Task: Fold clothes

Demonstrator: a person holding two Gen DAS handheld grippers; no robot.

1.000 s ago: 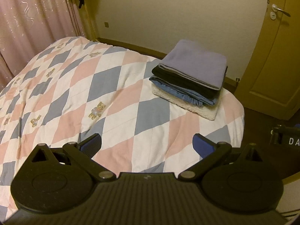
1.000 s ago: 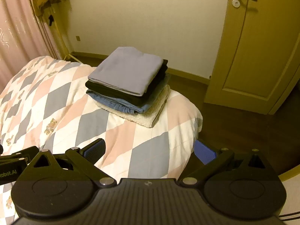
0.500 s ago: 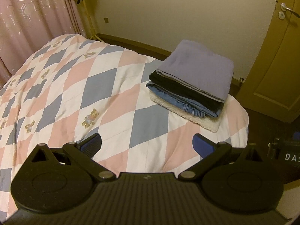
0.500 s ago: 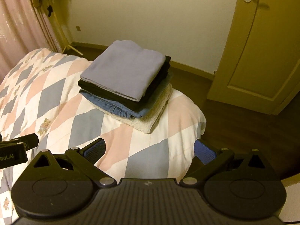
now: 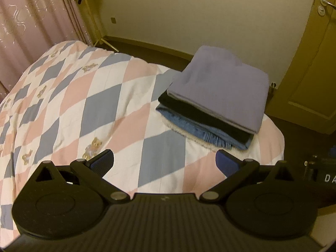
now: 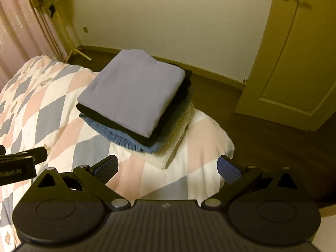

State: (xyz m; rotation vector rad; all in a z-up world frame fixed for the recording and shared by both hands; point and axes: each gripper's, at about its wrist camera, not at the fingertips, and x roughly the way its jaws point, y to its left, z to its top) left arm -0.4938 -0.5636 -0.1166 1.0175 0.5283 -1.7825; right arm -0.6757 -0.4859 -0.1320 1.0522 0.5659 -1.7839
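Observation:
A stack of folded clothes [image 5: 218, 103] [image 6: 134, 100] rests on the far right corner of the bed: a lavender garment [image 6: 130, 90] on top, a black one, blue denim [image 6: 126, 140] and a cream fleece piece [image 6: 176, 140] at the bottom. My left gripper [image 5: 164, 161] hovers open over the quilt, short of the stack and to its left, holding nothing. My right gripper [image 6: 167, 167] is also open and empty, just in front of the stack's near corner. The left gripper's body [image 6: 19, 166] shows at the left edge of the right wrist view.
The bed carries a diamond-patterned quilt [image 5: 84, 109] in pink, blue and white with small teddy bears. Pink curtains [image 5: 31, 25] hang at the left. A closed door [image 6: 294, 63] stands to the right over dark wooden floor [image 6: 262, 136]. The bed edge drops off beside the stack.
Both grippers have moved forward toward the stack, which now looks larger and nearer in both views. Their jaws stayed open and the clothes have not moved.

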